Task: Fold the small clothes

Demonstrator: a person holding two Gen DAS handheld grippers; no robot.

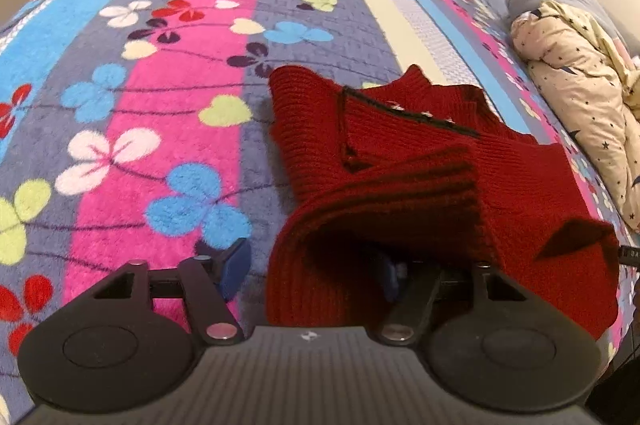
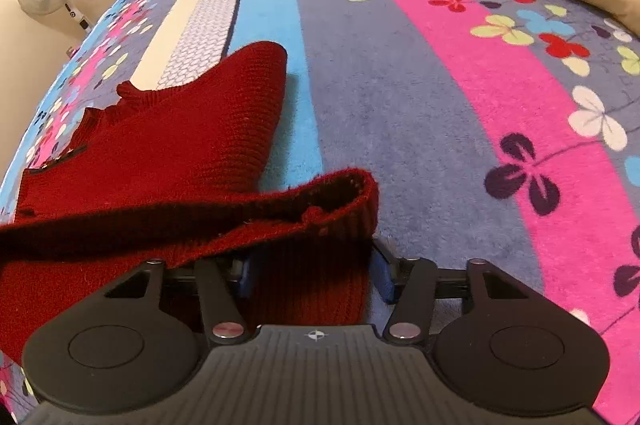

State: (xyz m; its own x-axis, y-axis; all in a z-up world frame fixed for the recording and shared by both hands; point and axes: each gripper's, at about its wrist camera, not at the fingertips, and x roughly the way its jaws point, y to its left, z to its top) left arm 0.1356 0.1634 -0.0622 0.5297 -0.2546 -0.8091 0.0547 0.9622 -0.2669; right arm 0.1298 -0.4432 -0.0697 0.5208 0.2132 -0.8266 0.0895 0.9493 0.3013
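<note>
Striped flowered blanket (image 1: 168, 73) covers the bed; star-print quilt (image 1: 580, 97) bunched at its edge. Red knit sweater (image 1: 400, 161) lies on the blanket, near hem draped over both grippers. Left gripper (image 1: 312, 269) and right gripper (image 2: 312, 277): jaws part-open, hem between; grip can't be told

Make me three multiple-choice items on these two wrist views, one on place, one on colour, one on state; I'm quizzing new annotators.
1. Where does the star-print quilt lie relative to the sweater in the left wrist view?
A. right
B. left
C. underneath

2. What colour is the sweater?
A. blue
B. dark red
C. cream

3. What is between the right gripper fingers?
A. nothing
B. the quilt
C. the sweater's ribbed edge

Answers: 1 A, the quilt fills the right edge. 2 B, the knit is red in both views. 3 C, red ribbing sits between the blue pads.
</note>
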